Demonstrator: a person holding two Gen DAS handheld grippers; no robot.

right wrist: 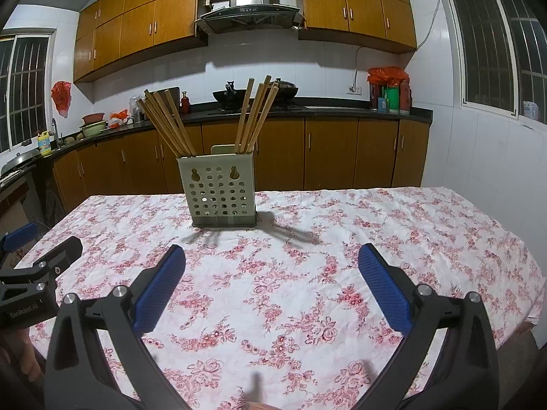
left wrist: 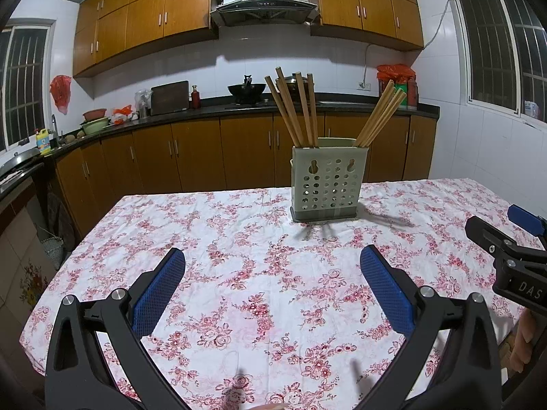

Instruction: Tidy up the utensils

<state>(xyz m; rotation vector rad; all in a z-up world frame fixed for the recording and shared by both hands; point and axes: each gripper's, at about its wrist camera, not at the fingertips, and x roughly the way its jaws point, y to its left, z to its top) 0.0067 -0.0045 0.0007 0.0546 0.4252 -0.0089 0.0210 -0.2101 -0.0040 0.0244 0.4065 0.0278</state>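
both tools are held released, left gripper and right gripper empty over the tablecloth; chopsticks are stood in the holder.

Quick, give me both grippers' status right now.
Left gripper: open, holding nothing, above the tablecloth.
Right gripper: open, holding nothing, facing the chopstick holder.

**Bright overhead light, strong fisheye bend**

Even indoor light from above. The chopstick holder throws spoked shadows on the tablecloth toward the left gripper. Windows dark; frame corners blackened, edges curved, focus sharp.
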